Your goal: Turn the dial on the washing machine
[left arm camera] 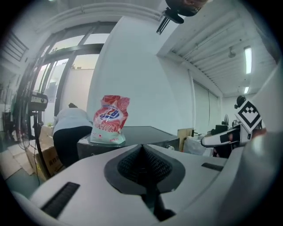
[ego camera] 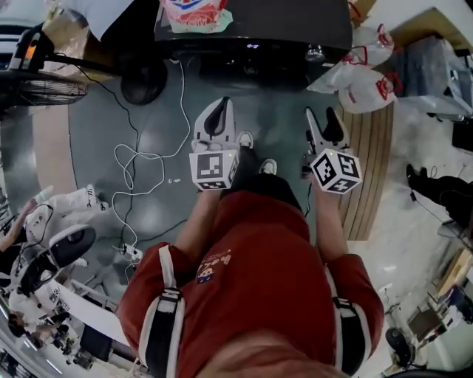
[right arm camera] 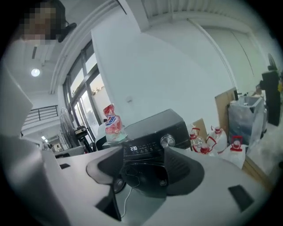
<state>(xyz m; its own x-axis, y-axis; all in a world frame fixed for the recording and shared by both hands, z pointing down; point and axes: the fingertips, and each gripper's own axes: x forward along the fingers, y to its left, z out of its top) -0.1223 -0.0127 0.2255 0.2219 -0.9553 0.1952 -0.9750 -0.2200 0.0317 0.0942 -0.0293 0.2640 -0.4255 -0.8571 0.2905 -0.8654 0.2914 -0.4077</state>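
The dark washing machine point(ego camera: 251, 33) stands ahead of me, at the top of the head view. A red and white detergent bag point(ego camera: 194, 13) sits on its lid. Its silver dial point(right arm camera: 167, 141) shows in the right gripper view, beside a lit display point(right arm camera: 132, 148), and small in the head view point(ego camera: 315, 53). My right gripper point(right arm camera: 141, 170) is open and holds nothing; the machine's front shows between its fingers, well short of them. In the head view it point(ego camera: 325, 127) hangs over the floor. My left gripper point(left arm camera: 142, 149) point(ego camera: 216, 112) is shut on nothing, some way from the machine point(left arm camera: 132, 137).
A standing fan point(ego camera: 29, 66) and its round base point(ego camera: 144, 81) are at the left, with white cables point(ego camera: 137, 162) across the floor. Plastic jugs and bags point(ego camera: 366, 81) lie right of the machine beside a wooden panel point(ego camera: 369, 162). White equipment point(ego camera: 59, 244) crowds the lower left.
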